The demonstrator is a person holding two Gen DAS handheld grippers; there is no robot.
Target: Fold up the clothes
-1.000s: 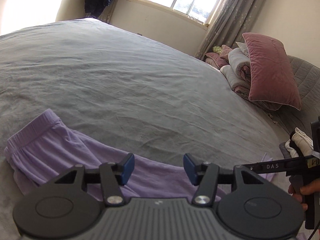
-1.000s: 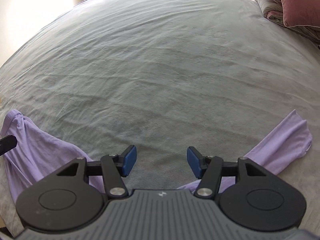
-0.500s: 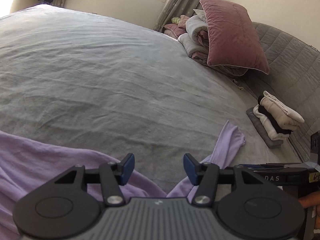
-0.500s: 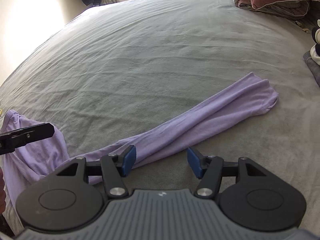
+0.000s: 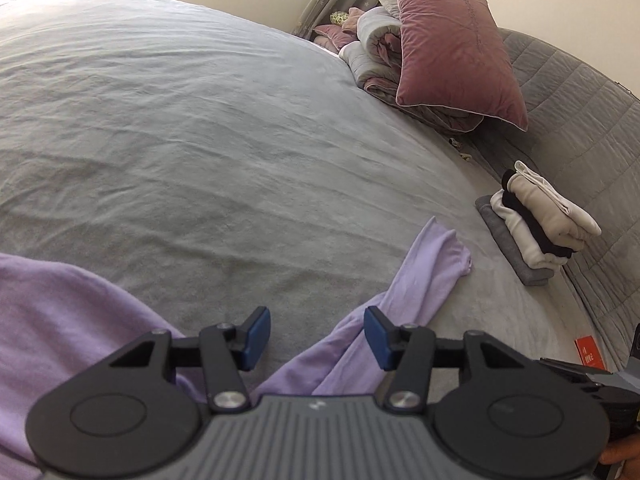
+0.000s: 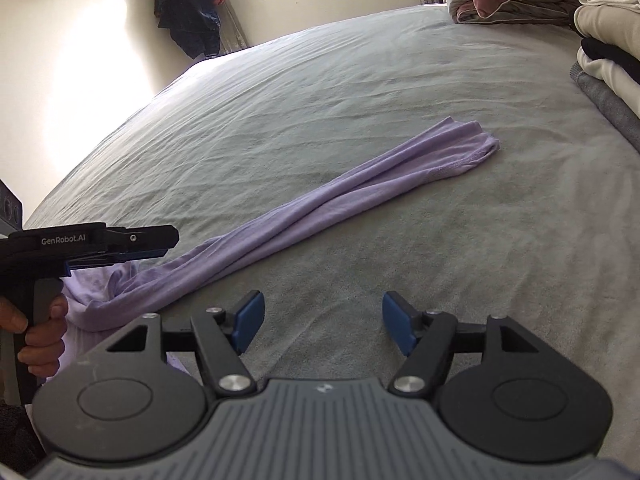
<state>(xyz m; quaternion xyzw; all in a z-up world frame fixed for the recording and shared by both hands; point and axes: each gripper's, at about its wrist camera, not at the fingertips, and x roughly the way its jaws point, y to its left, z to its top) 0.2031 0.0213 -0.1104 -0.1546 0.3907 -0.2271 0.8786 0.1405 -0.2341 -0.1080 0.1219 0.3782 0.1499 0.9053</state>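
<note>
In the left wrist view, the left gripper [image 5: 317, 334] is seen pointing down over a grey bedspread [image 5: 200, 140]. Its jaws are closing, yet they stand apart with nothing pressed between the blue pads; only bedspread shows in the gap. A lilac garment [image 5: 420, 280] is spread on the bedspread just beneath the gripper: a broad part is seen at the lower left, and one long, narrow part runs up and to the right from under the right finger, ending near a stack of folded clothes [image 5: 532, 224]. That stack is set beside a quilted grey headboard [image 5: 580, 120]. Farther back, a pink pillow [image 5: 452, 48] is propped against a rolled quilt [image 5: 376, 60].

In the right wrist view, the right gripper [image 6: 323, 326] is held over bare bedspread, its jaws opening and nothing between them. The lilac garment's narrow part is laid diagonally, from just beside the left finger up toward the right, where its hemmed end lies flat, apart from the folded stack at the right edge. The left gripper is seen at the left edge, gripped by a hand [image 6: 38, 332], above the garment's bunched part. A dark coat [image 6: 192, 4] is hung in the far corner.
</note>
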